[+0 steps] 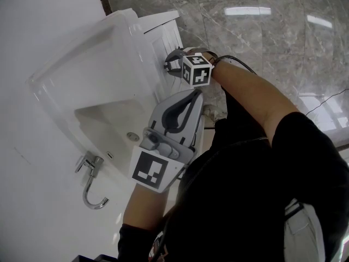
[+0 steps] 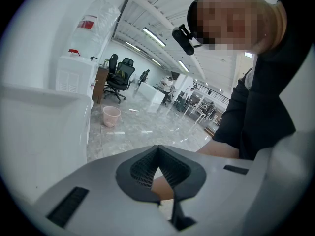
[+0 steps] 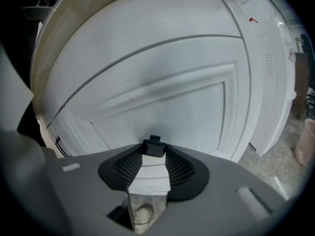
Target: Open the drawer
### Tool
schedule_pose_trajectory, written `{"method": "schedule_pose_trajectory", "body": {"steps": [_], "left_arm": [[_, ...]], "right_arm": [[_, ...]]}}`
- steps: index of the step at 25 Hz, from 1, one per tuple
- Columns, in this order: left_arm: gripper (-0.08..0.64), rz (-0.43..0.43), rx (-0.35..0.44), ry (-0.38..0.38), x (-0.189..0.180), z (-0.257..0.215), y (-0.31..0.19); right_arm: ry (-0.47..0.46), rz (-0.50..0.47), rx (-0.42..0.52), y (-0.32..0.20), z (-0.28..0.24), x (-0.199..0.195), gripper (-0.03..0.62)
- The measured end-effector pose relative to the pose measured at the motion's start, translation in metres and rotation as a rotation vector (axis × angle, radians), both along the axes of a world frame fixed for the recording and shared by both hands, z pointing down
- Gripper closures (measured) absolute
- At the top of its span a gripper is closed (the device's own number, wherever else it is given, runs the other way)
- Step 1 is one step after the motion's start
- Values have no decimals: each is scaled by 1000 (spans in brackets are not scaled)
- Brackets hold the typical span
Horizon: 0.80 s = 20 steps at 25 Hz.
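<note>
A white vanity cabinet [image 1: 163, 37] stands under a basin. In the right gripper view its panelled drawer front [image 3: 162, 107] fills the frame, with a small black handle [image 3: 154, 147] low in the middle. My right gripper [image 3: 154, 150] is against that front, and the handle fills the gap between its two tips, so it is shut on the handle. In the head view the right gripper [image 1: 169, 64] touches the cabinet face and hides the handle. My left gripper [image 1: 194, 95] hangs nearer me, away from the cabinet. Its tips [image 2: 157, 149] meet with nothing between them.
A white basin [image 1: 103, 108] with a chrome tap [image 1: 90, 182] lies left of the cabinet. Grey marble floor [image 1: 272, 37] spreads to the right, with a thin cable [image 1: 327, 100] on it. A pink bin [image 2: 111, 116] and a water dispenser [image 2: 74, 77] stand further off.
</note>
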<state>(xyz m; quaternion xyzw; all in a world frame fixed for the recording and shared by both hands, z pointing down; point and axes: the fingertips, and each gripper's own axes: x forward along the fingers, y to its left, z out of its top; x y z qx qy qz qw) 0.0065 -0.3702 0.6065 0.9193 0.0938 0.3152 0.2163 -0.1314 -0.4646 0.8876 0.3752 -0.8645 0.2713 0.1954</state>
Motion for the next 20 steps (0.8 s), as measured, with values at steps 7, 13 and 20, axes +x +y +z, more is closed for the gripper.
{"method": "schedule_pose_trajectory", "body": {"steps": [7,13,20], "left_arm": [[563,-2,-1,5,0,-5,-1],[565,3,-6,15,3,-6,3],[565,12,2,18,5,-10,7]], "right_arm": [[-9,-4,-3,9,1,6,451],[-11,10,-25,35,0,24,451],[-5,10,-34,51,1,34,451]]}}
